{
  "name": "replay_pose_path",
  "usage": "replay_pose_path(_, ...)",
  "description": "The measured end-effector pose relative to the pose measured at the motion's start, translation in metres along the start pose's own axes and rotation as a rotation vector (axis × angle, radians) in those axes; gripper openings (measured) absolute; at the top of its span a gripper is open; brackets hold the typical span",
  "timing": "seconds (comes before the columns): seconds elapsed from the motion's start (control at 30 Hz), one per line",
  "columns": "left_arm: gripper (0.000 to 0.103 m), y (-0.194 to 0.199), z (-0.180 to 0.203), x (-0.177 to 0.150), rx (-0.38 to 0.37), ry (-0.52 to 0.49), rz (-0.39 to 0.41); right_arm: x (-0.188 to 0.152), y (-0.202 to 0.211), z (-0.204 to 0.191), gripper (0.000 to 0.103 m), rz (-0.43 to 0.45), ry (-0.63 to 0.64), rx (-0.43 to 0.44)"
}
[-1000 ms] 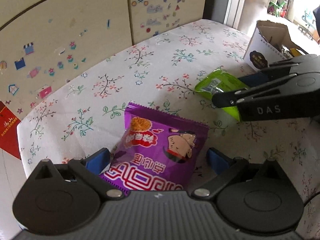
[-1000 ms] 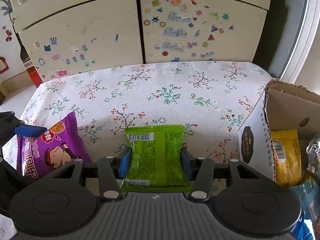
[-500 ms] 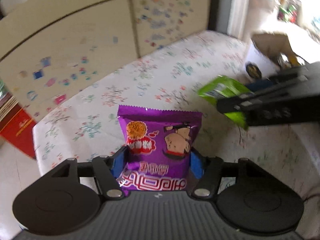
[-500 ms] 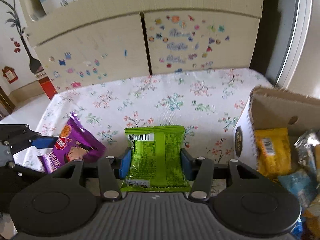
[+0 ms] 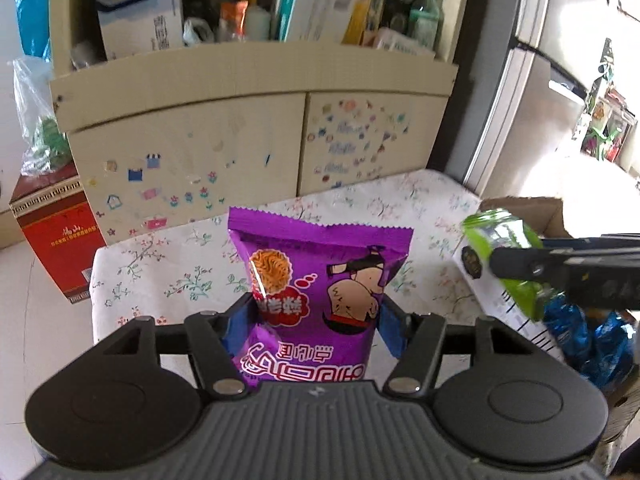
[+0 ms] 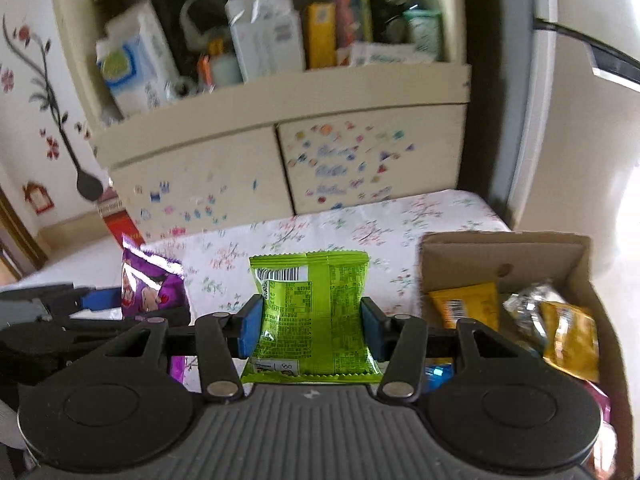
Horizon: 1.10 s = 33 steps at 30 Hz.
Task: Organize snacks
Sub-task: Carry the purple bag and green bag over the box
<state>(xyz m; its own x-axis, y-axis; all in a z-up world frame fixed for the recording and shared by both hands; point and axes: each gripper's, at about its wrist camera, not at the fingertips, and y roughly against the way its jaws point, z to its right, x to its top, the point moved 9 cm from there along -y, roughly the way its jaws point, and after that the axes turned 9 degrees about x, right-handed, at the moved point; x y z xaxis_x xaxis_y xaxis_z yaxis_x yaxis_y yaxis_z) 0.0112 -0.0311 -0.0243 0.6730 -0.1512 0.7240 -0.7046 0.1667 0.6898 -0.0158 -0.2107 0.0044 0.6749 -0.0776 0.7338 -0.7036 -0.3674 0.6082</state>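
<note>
The purple snack bag [image 5: 320, 296] is pinched between the blue pads of the left hand-held gripper [image 5: 316, 320], jaws closed in on both sides of it, and it sticks up in the air above the near edge of the tabletop [image 5: 180, 280]. Its print reads upside down from the left wrist view, with a cartoon figure and a noodle picture on the front.

The green snack bag [image 6: 314, 316] gets the same treatment from the right hand-held gripper [image 6: 312, 324]: pads pressing in on its left and right edges, back side with the barcode facing the camera, held up off the flowered cloth.

Just to the right of the green one sits an open cardboard box [image 6: 508, 248] with snacks already in it: yellow packets [image 6: 568, 332], something silvery [image 6: 524, 308], a bit of blue wrapper. In the left wrist view the right hand-held gripper and its green bag hang right at the box's near-left corner.

Farther back, past the tabletop, there's a cream cabinet [image 5: 224, 148] with little stickers all over its doors and a cluttered shelf on top. A red box [image 5: 56, 236] stands on the floor at the far left.
</note>
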Motion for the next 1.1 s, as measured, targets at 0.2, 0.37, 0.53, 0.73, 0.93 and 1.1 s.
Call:
replay_pose_path(0.2, 0.063, 0.02, 0.021, 0.009, -0.049, 0.026, 0.06, 0.01, 0.039, 0.021, 0.057, 0.085, -0.048, 0.001)
replay_pose_path(0.37, 0.063, 0.025, 0.045, 0.018, -0.092, 0.019, 0.089, 0.02, 0.062, 0.048, 0.057, 0.139, -0.087, -0.029)
replay_pose_path(0.53, 0.063, 0.03, 0.075, 0.023, -0.154, -0.005, 0.11, 0.027, 0.082, 0.074, 0.057, 0.192, -0.137, -0.06)
replay_pose_path(0.73, 0.063, 0.04, 0.109, 0.026, -0.235, -0.033, 0.131, 0.025, 0.098, 0.097, 0.057, 0.22, -0.165, -0.095)
replay_pose_path(0.93, 0.063, 0.05, 0.141, 0.03, -0.302, -0.051, 0.162, 0.022, 0.113, 0.116, 0.057, 0.249, -0.208, -0.14)
replay_pose_path(1.1, 0.063, 0.045, 0.159, 0.037, -0.348, -0.013, 0.153, 0.018, 0.116, 0.131, 0.057, 0.25, -0.269, -0.171)
